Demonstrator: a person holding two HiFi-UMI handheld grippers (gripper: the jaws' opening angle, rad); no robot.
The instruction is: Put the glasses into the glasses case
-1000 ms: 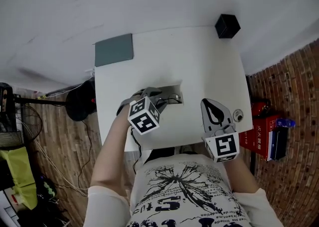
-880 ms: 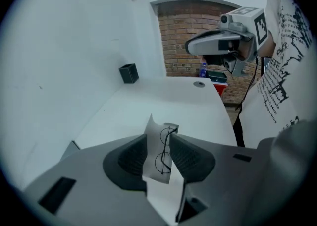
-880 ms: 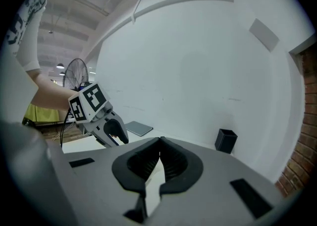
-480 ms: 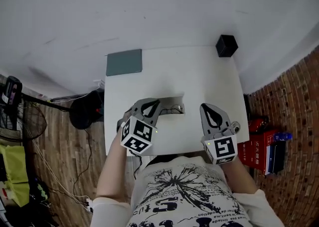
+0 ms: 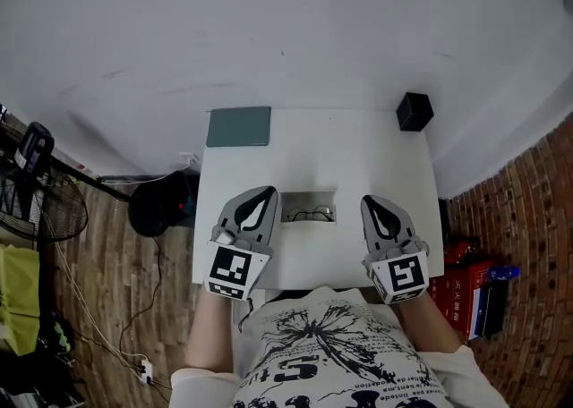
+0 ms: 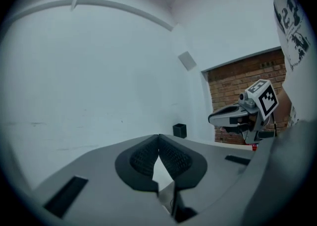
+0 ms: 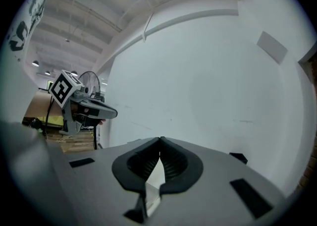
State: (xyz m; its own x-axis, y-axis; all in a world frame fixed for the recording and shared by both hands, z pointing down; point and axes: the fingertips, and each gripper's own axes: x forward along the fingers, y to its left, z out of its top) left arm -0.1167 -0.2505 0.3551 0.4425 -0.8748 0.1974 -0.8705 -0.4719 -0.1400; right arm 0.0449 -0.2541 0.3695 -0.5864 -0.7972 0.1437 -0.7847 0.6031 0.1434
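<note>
At the middle of the white table (image 5: pixel 358 156), toward its front edge: a pale glasses case (image 5: pixel 309 193), lying open, with the dark-rimmed glasses (image 5: pixel 313 214) inside it, lenses side by side along its length.

Over the table's front-left part: the left gripper (image 5: pixel 268 191), held clear of the top and pointing roughly level toward the wall behind the table. Jaws just drawn together, ribbed pads meeting at the tips, clenched on nothing.

Over the table's front-right part: the right gripper (image 5: pixel 369 200), likewise clear of the top and aimed the same way. Jaws pressed tip to tip, also empty. Flanks the case together with the left one, neither touching it.

At the table's back-left corner: a flat grey-green pad (image 5: pixel 239 126), lying square to the edges. At the back-right corner: a small black box (image 5: pixel 414 112), seen too from the left gripper view beyond the closed jaws.

Left of the table, on the wood-plank floor (image 5: pixel 98 281): a black stand base (image 5: pixel 161 207) with cables trailing away from it. Right of the table, against the brick wall (image 5: pixel 528 218): red boxes (image 5: pixel 457 276).

At the table's front edge: the person's white printed T-shirt (image 5: pixel 331 344), with a forearm reaching forward behind each marker cube.
</note>
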